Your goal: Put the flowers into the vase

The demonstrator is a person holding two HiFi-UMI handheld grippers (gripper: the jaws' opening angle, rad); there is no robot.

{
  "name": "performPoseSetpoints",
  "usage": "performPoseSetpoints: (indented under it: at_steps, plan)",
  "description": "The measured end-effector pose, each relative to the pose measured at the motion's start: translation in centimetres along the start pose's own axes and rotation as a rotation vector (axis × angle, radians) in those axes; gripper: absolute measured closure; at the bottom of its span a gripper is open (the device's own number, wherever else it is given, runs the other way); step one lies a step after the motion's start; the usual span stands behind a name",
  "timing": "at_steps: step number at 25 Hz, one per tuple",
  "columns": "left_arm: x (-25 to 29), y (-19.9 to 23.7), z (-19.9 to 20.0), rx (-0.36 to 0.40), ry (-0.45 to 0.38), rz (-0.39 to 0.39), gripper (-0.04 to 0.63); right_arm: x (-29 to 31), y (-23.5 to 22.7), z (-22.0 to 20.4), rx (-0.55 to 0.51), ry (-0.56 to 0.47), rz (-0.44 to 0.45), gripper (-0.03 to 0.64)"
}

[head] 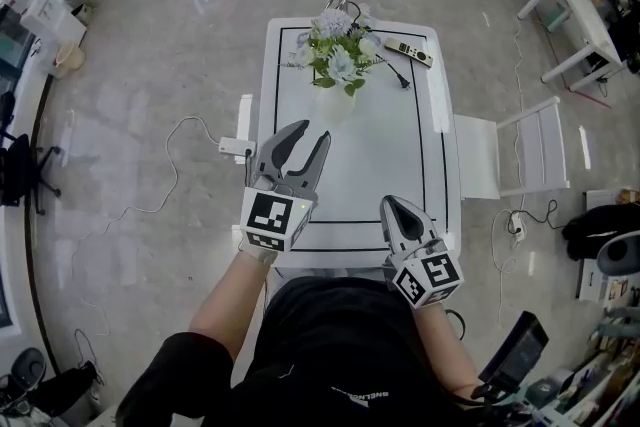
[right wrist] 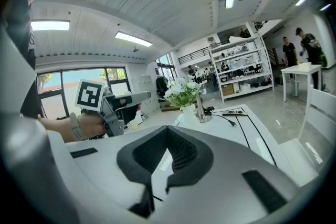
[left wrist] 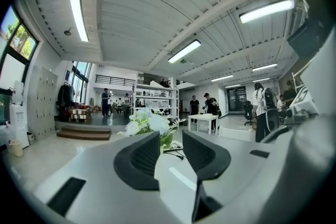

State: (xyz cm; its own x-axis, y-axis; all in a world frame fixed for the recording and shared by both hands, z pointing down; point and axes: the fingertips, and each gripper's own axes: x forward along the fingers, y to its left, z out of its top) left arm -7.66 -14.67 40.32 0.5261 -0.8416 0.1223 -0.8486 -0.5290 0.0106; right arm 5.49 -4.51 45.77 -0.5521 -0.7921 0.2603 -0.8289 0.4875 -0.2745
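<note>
flowers [head: 340, 50]: in vase [right wrist: 188, 112], table [head: 380, 160] far end | remote [head: 409, 52]: right of flowers

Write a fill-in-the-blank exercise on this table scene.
1. The flowers stand in a white ____ at the table's far end.
2. The left gripper is ____, with nothing between its jaws.
3. The right gripper is ____, its jaw tips touching.
4. Beside the flowers lies a ____ control.
Missing words: vase; open; shut; remote.
</note>
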Motion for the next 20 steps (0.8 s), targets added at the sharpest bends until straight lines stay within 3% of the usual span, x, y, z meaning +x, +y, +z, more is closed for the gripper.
performPoseSetpoints:
  at_steps: [8, 12, 20]
  plan:
    - [-6.7, 0.5, -2.4, -0.053, 0.029, -0.005, 0.583, 1.7, 4.3, -0.7, 0.004, -0.005, 0.056, 0.616]
    - [-8.8, -0.1, -3.2, -0.078, 0.047, -0.03, 0.589, 2.9, 6.3, -0.8, -0.007, -0.002, 0.104, 0.615]
    - [-11.5, -0.3, -4.4, -0.107, 0.078, 0.007, 0.589, 3.6, 9.0, -0.7, -0.062, 0.016, 0.207, 0.615]
